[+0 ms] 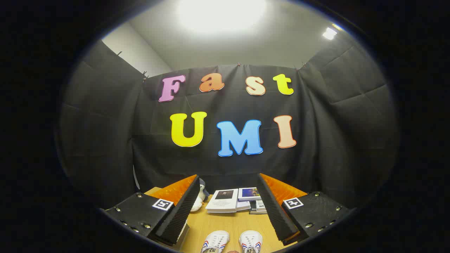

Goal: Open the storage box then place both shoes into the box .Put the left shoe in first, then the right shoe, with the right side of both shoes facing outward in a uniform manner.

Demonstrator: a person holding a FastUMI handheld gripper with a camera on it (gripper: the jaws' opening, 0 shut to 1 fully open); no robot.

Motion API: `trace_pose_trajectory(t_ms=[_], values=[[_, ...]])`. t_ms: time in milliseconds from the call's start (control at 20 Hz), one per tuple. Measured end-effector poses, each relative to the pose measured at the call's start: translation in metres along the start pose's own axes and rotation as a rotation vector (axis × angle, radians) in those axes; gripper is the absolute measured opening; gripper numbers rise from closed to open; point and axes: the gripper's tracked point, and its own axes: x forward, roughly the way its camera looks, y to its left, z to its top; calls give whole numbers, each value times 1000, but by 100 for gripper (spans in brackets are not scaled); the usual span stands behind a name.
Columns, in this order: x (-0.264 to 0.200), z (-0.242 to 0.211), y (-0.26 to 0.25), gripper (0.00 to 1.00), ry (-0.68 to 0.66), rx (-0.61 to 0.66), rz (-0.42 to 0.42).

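Fingers point(182, 207) of the black gripper point(228, 211) spread wide apart, held level over two white cloth shoes point(232, 242), partly cut off.

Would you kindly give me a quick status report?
Gripper open, fingers holding nothing. Two white shoes on the table between them, untouched. Books and plush toy beyond.

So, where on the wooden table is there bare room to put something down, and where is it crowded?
The gripper is open, holding nothing. Bare wood of the table lies between its fingers, bordered by the two white shoes on the near side and the stack of books beyond. It is crowded at the far edge, where the books sit beside a small plush toy.
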Motion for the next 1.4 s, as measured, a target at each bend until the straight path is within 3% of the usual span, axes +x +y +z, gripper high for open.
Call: trace_pose_trajectory(t_ms=[1100,1400], values=[[16,5,0,98,-24,45,20],[17,-16,15,98,25,171,117]])
